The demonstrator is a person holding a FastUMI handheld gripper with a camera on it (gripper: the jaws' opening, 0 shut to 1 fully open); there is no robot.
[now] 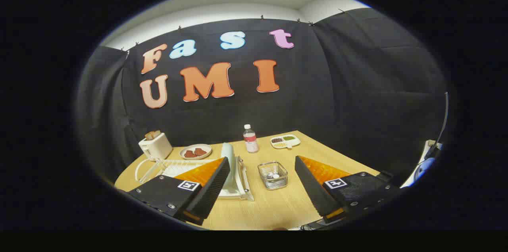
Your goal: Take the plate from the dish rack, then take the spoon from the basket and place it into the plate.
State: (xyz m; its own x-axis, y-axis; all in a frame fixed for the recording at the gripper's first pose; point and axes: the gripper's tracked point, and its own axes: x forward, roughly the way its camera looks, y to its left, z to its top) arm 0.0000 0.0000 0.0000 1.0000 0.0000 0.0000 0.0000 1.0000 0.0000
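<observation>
A pale plate (228,164) stands on edge in the white dish rack (186,166), just behind my left finger, which hides its lower part. A small wire basket (272,175) sits on the wooden table (270,208) ahead, between the two fingers; something small and shiny lies in it, too small to make out as the spoon. My gripper (262,188) hangs above the table's near side, open wide, with nothing between its fingers.
At the back of the table stand a white toaster (155,145) with toast, a plate of reddish food (195,151), a water bottle (250,139) and a divided snack tray (285,141). Black cloth walls close off the far sides.
</observation>
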